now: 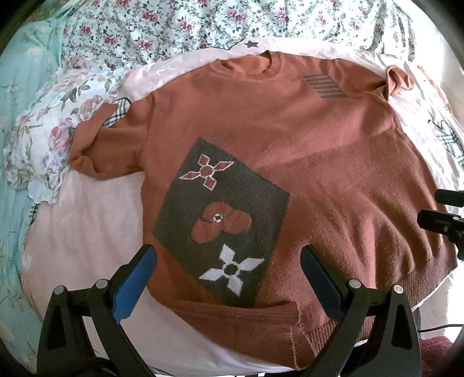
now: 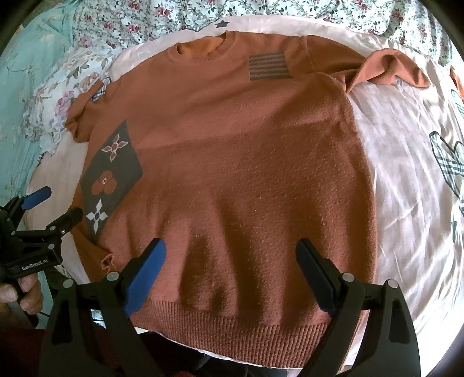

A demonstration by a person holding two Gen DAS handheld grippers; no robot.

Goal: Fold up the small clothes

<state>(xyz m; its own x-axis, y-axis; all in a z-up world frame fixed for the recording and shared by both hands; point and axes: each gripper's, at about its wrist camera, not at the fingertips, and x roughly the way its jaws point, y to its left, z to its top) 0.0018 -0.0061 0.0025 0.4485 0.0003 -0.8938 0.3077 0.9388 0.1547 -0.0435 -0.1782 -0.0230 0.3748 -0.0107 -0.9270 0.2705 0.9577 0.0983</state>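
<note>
The left tongs (image 1: 229, 275) stand wide open with nothing between their jaws, poised above the lower left part of the rust-orange knitted short-sleeved sweater (image 1: 290, 150), over the dark grey knitted panel with flower motifs (image 1: 223, 220). The right tongs (image 2: 230, 271) are spread just as wide and empty, hovering above the sweater's lower middle, just short of the ribbed hem band (image 2: 232, 333). Whether either pair touches the knit I cannot tell.

The sweater lies face up and spread nearly flat on the pale pink bed sheet (image 1: 87, 232), neckline away from the tongs, hem nearest them. The left sleeve (image 1: 95, 150) bunches at its cuff; the right sleeve (image 2: 388, 69) is crumpled and folded over itself.

It looks soft, limp and fairly thick, light enough to lift by pinching but liable to sag and stretch, and its fuzzy surface should grip rather than slip. The firmest holds are probably the ribbed hem corners and the shoulder seams, or the sleeve cuffs for turning the sleeves inward.

Beyond the sheet lies a white quilt printed with small pink flowers (image 1: 179, 23).
</note>
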